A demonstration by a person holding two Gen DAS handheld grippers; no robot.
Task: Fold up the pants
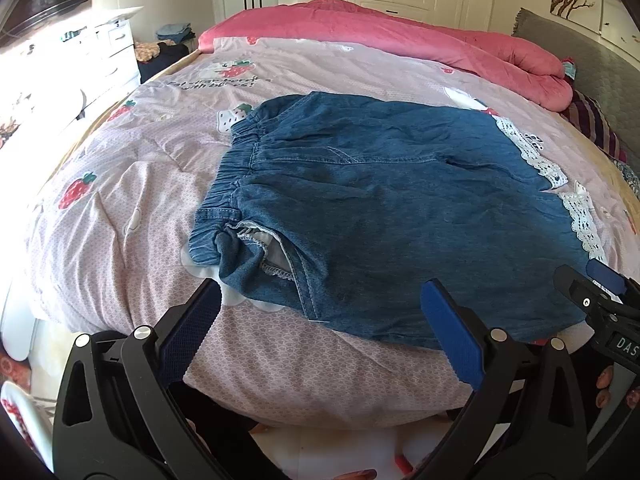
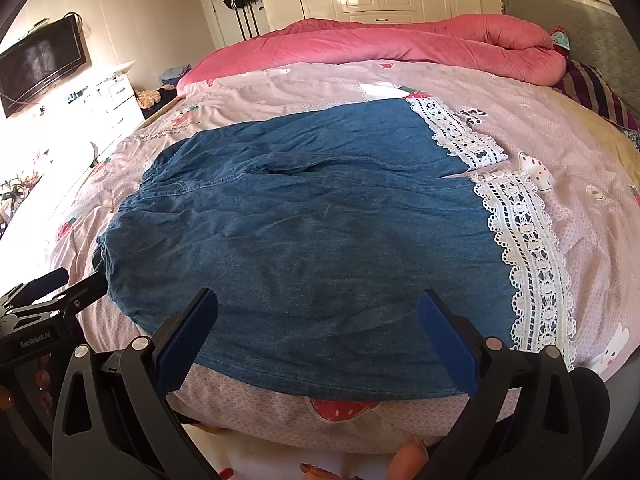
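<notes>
Two tools, left tool (image 1: pixel 320 304) and right tool (image 2: pixel 318 312), hover spread wide and empty at the near edge of denim lace-hemmed pants (image 2: pixel 304 240) lying flat on the bed (image 2: pixel 580 160).

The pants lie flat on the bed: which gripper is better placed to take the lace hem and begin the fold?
Probably the right gripper. It is open at the near edge of the pants, with the lace hem just to its side. The left gripper, also open, is at the waistband end.

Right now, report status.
Both hand-held grippers, left and right, open, empty. Denim pants flat on bedspread, unfolded. Nothing in the way.
</notes>
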